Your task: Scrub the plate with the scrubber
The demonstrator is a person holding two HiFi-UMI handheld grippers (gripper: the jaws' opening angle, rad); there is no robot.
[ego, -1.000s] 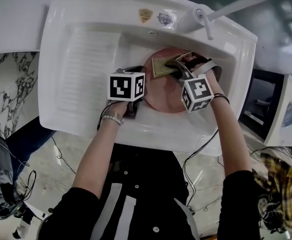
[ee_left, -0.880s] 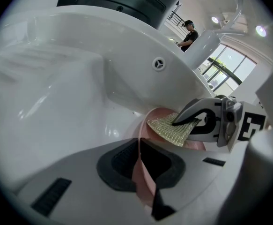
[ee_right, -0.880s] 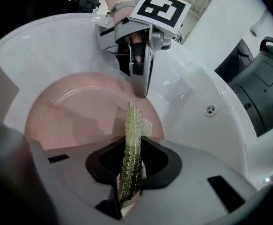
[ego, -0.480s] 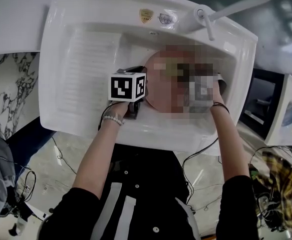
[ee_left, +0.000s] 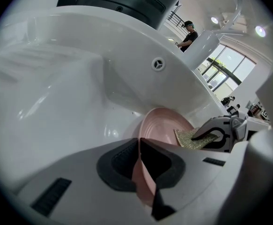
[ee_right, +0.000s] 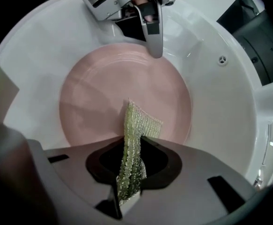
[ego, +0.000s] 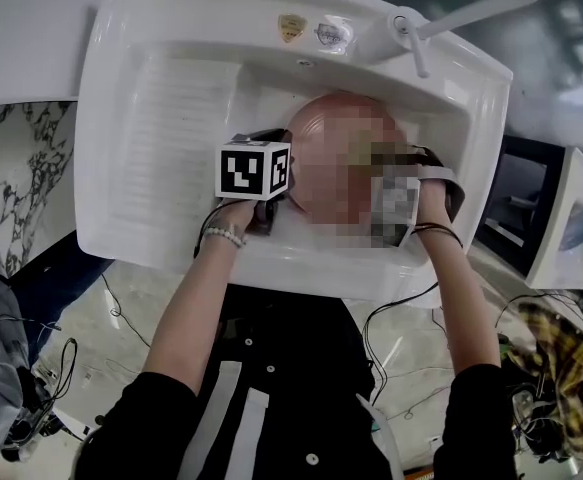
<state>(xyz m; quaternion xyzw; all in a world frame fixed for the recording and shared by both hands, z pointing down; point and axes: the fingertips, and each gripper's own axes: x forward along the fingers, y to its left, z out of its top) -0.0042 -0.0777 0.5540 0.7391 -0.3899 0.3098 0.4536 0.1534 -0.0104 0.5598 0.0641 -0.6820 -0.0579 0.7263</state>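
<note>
A pink plate (ego: 326,158) lies tilted in the white sink basin (ego: 171,118). My left gripper (ego: 283,200) is shut on the plate's left rim; in the left gripper view the rim (ee_left: 141,172) runs between the jaws of this gripper (ee_left: 140,144). My right gripper (ee_right: 129,144) is shut on a green-gold mesh scrubber (ee_right: 138,125), whose free end rests on the plate (ee_right: 103,93) near its right side. In the head view a mosaic patch hides the right gripper (ego: 376,158). The scrubber (ee_left: 188,138) also shows in the left gripper view.
A faucet (ego: 441,23) rises at the sink's back right. A ribbed drain surface (ego: 176,138) fills the sink's left half. The overflow hole (ee_left: 158,64) sits in the back wall. A person stands in the far background (ee_left: 188,32).
The right gripper has dragged the scrubber from the plate's far part toward its right, nearer side. The left gripper and the plate have stayed put.
</note>
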